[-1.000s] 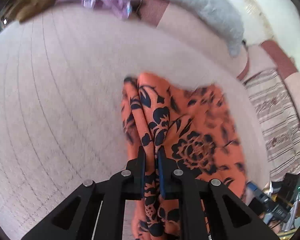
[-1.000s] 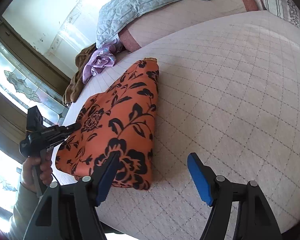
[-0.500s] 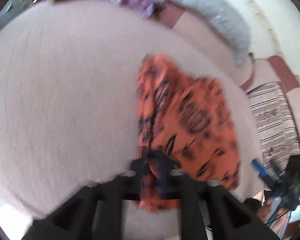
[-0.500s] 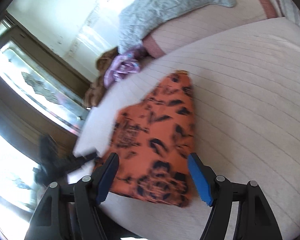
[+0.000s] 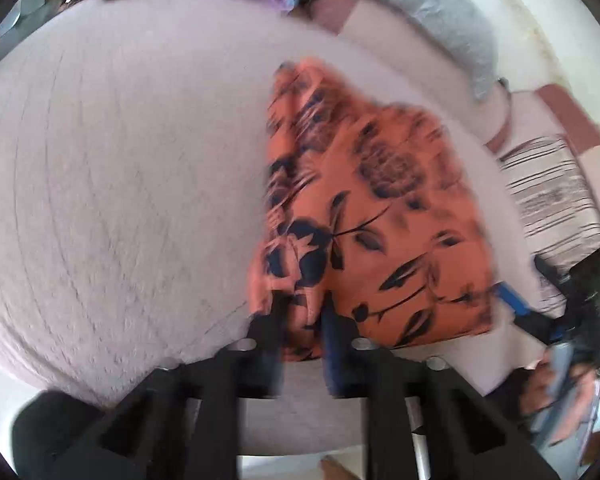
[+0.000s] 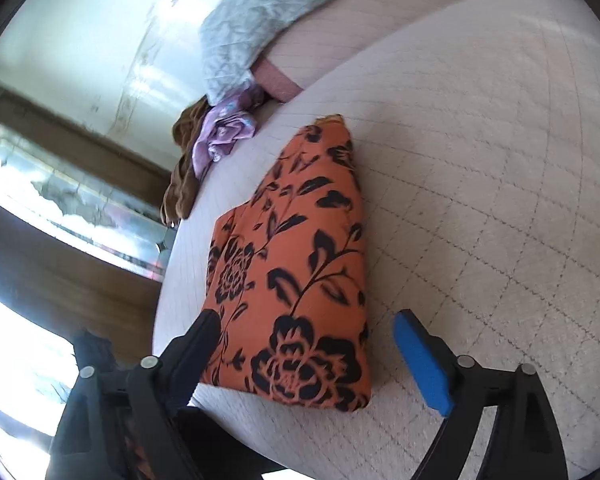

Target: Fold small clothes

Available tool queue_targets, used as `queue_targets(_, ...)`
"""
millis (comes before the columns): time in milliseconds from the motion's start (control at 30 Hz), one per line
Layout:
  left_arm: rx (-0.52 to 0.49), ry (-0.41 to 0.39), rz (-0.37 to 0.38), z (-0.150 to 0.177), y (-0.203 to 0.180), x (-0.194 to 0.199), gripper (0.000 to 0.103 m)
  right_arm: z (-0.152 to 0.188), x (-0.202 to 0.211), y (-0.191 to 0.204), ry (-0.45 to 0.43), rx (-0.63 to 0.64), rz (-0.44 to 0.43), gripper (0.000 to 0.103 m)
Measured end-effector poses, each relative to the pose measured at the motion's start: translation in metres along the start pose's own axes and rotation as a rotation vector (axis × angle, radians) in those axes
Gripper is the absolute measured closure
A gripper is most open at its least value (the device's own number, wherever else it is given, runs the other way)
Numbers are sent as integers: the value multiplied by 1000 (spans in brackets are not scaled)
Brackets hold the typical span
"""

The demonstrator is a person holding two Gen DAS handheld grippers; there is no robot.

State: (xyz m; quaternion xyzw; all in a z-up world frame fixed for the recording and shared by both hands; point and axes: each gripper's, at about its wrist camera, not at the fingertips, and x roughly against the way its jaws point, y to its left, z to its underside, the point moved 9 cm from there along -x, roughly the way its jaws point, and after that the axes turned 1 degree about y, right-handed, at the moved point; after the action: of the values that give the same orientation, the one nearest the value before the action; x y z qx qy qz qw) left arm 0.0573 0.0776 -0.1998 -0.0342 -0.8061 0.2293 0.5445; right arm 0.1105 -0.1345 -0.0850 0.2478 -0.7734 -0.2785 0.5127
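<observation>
An orange garment with a dark floral print (image 5: 372, 216) lies folded on the pale quilted bed (image 5: 120, 180), near its edge. My left gripper (image 5: 302, 312) is shut on the garment's near left corner. In the right wrist view the same garment (image 6: 300, 272) lies flat near the bed edge. My right gripper (image 6: 304, 340) is open and empty, its fingers straddling the near end of the garment just above it. The right gripper also shows at the right edge of the left wrist view (image 5: 516, 304).
A purple cloth (image 6: 224, 132) and a brown cloth (image 6: 184, 172) lie at the far end of the bed. A grey-blue quilt (image 6: 268, 12) drapes over pillows behind them. A striped cloth (image 5: 548, 196) lies to the right. A window (image 6: 72, 208) stands beside the bed.
My left gripper has pulled back toward the bed edge, dragging the garment's corner with it. My right gripper has shifted so the garment's near end now lies between its open fingers.
</observation>
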Motion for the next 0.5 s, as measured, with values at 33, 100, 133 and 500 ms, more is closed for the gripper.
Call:
queue_targets(33, 3, -12, 6, 1, 1, 1, 88, -1, -3, -4, 15, -22, -7, 12)
queue_targets(100, 15, -12, 7, 0, 2, 6, 88, 7, -20, -10, 105, -72, -48, 12)
queue_targets(133, 2, -9, -5, 0, 0, 8, 88, 14, -31, -12, 165, -86, -68, 18)
queue_targets(500, -196, -167, -65, -43, -63, 34, 48, 33, -39, -14, 244, -8, 32, 42)
